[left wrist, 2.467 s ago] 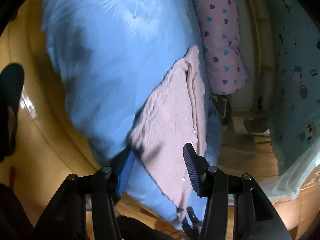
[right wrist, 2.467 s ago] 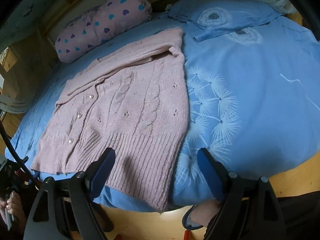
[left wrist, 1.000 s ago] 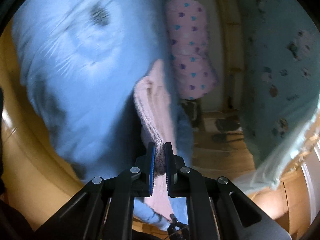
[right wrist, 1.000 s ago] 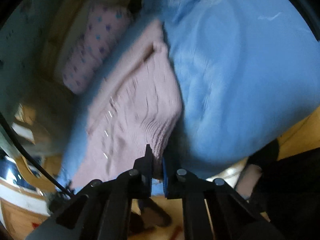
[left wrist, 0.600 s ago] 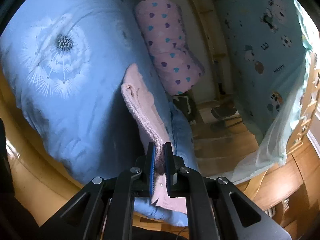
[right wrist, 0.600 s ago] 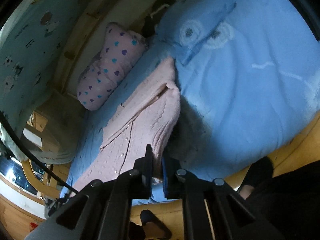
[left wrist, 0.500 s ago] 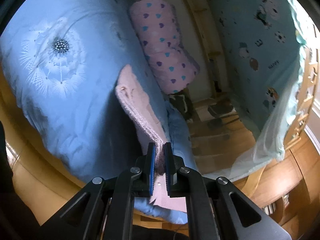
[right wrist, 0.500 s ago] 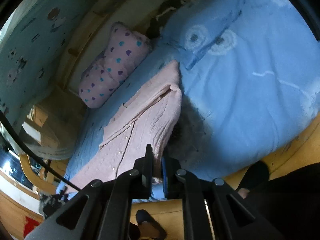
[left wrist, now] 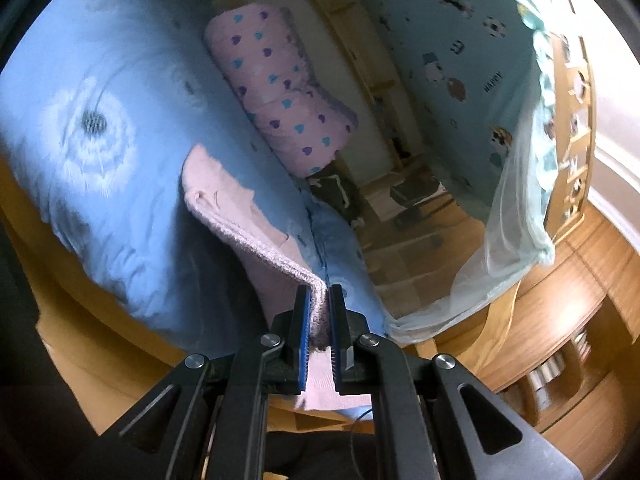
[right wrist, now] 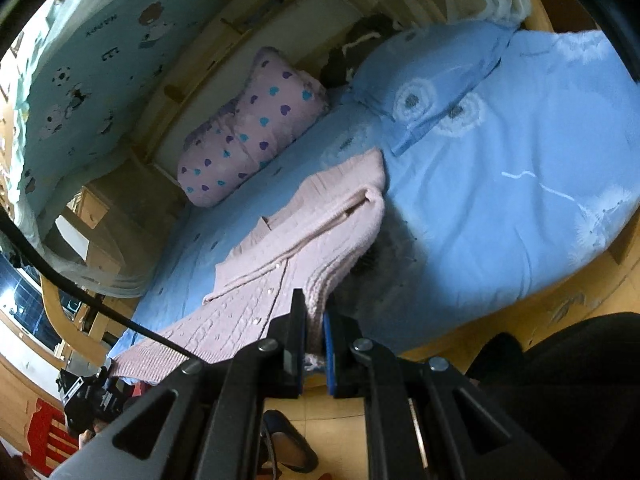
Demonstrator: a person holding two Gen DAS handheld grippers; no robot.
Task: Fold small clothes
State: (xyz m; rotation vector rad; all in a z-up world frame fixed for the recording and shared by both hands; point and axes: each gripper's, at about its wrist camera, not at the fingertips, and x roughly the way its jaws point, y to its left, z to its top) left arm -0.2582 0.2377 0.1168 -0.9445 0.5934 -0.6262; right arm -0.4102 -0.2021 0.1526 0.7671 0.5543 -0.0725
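Pink knit cardigan [right wrist: 304, 236] hem now lifted off bed, pinched in both hand-held grippers [left wrist: 319, 304] [right wrist: 315, 312].

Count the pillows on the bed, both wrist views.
2. A pink heart-print pillow lies at the head of the bed, left of the pink cardigan. A blue dandelion-print pillow lies to its right. The dark bundle between them could hide more.

Left gripper [left wrist: 319, 300] jaws pinch pink cardigan [left wrist: 256, 236] hem
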